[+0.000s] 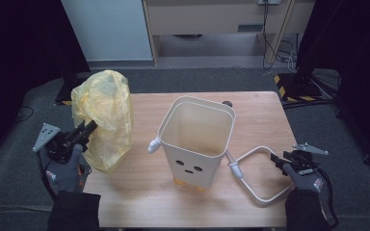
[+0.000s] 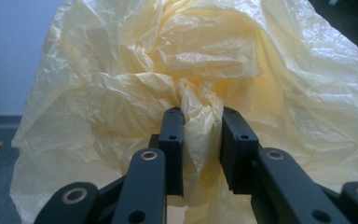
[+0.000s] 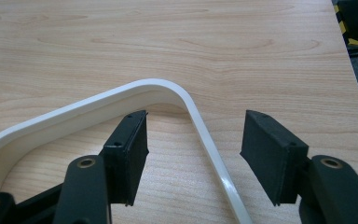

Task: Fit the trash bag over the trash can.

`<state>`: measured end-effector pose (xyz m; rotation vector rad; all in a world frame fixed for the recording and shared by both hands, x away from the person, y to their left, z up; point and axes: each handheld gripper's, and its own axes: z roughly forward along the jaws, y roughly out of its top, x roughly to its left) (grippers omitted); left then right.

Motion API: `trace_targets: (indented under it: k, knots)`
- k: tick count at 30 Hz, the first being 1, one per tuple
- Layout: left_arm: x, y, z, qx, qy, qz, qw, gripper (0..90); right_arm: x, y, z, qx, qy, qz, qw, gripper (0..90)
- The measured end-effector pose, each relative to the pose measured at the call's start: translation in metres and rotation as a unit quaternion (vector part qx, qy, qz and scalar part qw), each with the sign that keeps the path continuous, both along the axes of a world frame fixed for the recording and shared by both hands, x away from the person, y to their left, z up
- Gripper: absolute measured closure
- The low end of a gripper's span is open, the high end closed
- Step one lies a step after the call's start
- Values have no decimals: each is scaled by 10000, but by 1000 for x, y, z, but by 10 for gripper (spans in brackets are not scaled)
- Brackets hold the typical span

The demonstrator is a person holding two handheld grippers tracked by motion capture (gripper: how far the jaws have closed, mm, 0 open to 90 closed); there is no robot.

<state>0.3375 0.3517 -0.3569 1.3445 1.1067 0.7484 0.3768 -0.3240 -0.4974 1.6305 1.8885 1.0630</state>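
- High view: above the near edge, looking forward and down over the whole table.
- Left gripper view: hard against the bag, also in the high view.
- Right gripper view: low over the tabletop, close on the handle, also in the high view.

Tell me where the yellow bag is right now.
High view, left side: the yellow bag hangs pinched in the left tool, just left of the bin.

no readable text, labels, brands or numbers anywhere
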Motion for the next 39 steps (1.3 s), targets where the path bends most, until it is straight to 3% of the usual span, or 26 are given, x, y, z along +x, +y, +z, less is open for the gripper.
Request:
trace_targets:
  k: [5,11,22,34,36,37,39]
  knots:
    - [-15,-2,23,-125,-377,-77,9992,718,0,0,0,-16,8,18,10000,405]
    - [-27,-11,41,-149,-677,-221,9973,716,0,0,0,-8,5,15,10000,405]
    - [-50,-40,68,-122,-1217,-607,9906,713,0,0,0,-13,-9,3,10000,404]
    - [-68,-73,83,-144,-1379,-1002,9853,710,0,0,0,-40,-13,-12,10000,403]
    - [-70,-80,84,-124,-1440,-1059,9838,709,0,0,0,-46,-7,-13,10000,402]
    - [-68,-83,86,-66,-1646,-1161,9795,709,0,1,0,-70,-7,-6,10000,402]
    - [-68,-91,88,-48,-1691,-1248,9777,709,0,1,0,-75,0,-8,10000,403]
